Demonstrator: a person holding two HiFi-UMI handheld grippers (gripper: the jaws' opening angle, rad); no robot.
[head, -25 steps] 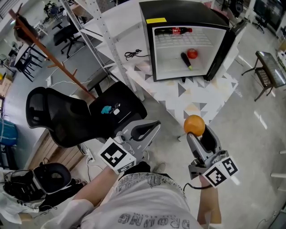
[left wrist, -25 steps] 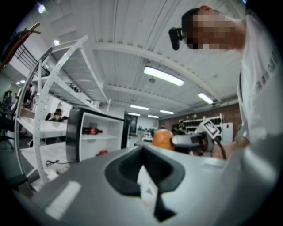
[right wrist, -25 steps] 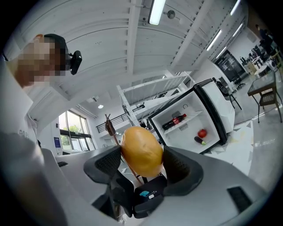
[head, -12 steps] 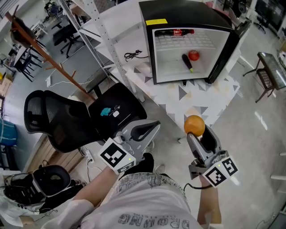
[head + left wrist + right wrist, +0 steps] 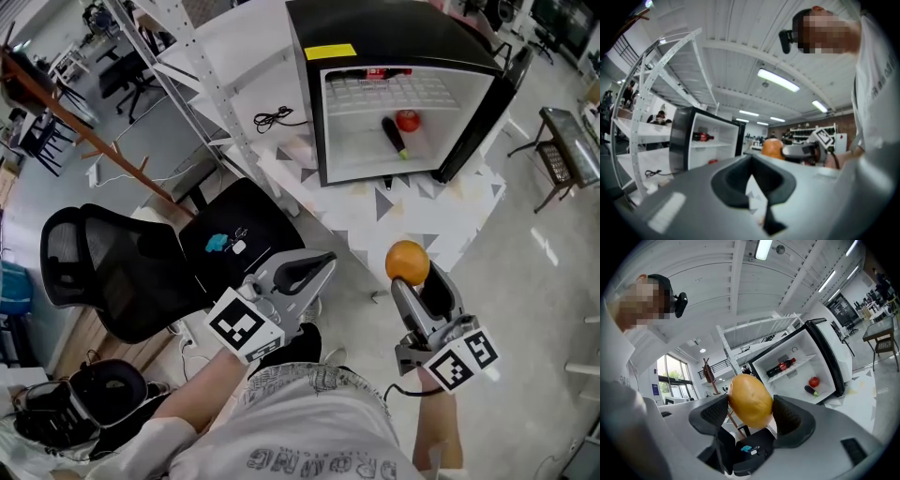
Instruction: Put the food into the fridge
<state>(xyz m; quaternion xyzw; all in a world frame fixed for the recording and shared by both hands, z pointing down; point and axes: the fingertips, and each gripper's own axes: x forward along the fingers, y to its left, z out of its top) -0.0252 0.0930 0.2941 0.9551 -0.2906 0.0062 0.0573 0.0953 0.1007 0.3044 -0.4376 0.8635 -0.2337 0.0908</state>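
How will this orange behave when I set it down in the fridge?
Likely firm: the orange looks undented between the pads of the right gripper. Probably apt to roll once released, being round and smooth-skinned. On the fridge floor it might drift toward the tomato and eggplant, so release it gently.

Beyond the right gripper's [image 5: 411, 275] jaws, filled by the orange [image 5: 408, 262], open floor [image 5: 361, 248] reaches the fridge [image 5: 394, 33]. A chair [image 5: 112, 272] stands left of them.
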